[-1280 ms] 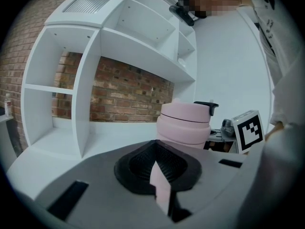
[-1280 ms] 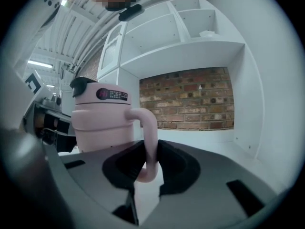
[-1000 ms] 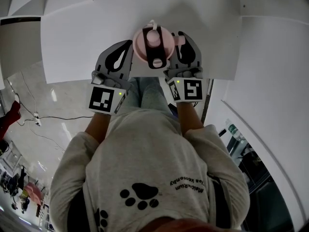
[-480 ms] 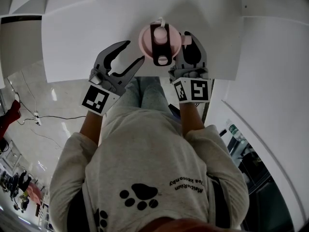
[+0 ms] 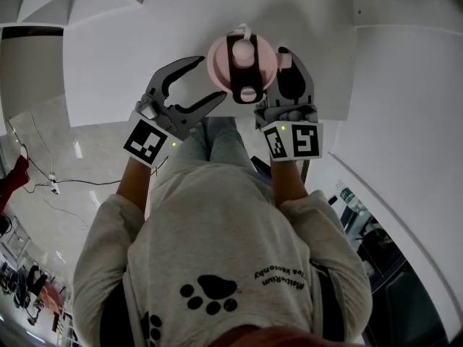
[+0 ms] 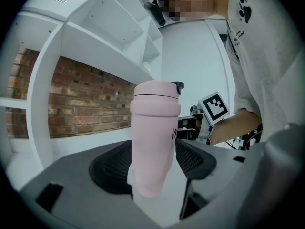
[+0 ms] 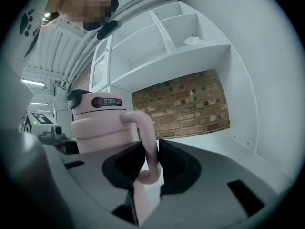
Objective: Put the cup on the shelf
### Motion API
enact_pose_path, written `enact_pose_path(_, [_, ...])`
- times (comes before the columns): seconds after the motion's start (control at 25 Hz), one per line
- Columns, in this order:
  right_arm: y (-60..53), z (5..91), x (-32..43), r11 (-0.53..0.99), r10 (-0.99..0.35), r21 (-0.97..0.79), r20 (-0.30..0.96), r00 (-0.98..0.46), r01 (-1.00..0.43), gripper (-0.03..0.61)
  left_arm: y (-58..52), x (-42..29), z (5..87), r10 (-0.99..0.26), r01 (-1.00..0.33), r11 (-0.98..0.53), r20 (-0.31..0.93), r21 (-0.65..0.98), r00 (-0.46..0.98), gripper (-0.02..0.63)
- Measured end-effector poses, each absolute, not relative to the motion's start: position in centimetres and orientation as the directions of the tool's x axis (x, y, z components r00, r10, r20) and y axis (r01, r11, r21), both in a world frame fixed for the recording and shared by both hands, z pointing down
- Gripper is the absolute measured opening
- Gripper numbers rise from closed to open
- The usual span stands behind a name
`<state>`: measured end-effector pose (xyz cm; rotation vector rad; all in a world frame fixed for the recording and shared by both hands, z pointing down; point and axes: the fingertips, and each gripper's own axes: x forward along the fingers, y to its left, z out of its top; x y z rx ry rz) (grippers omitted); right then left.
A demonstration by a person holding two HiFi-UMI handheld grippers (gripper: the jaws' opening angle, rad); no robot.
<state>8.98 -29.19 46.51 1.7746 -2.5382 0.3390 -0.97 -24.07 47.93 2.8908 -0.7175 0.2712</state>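
Right tool clamped on handle of pink cup. Left tool jaws just opening wide; cup between them, pads clear. White shelf behind.

Head view: steeply down. Gripper views: close, level, opposed, sharing cup.

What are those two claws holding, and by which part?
The right gripper grips the pink cup by its handle. The left gripper's jaws have just been opening; the cup stands between them unpressed.
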Motion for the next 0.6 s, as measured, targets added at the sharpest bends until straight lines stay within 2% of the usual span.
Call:
enact_pose_path(0.32, [-29.0,43.4,9.1,0.319,-0.928,-0.189,0.134,-0.346,-0.929,0.091,-24.3,-0.1,45.0,-0.409,-0.42,-0.907,0.158,0.036,0.899,0.284])
enact_pose_path(0.6, [-30.1,38.7,10.3,0.343,-0.928,-0.185,0.086,-0.363,-0.921,0.092,-25.4,1.0,40.4,-0.442,-0.443,-0.897,0.098,-0.014,0.892,0.284])
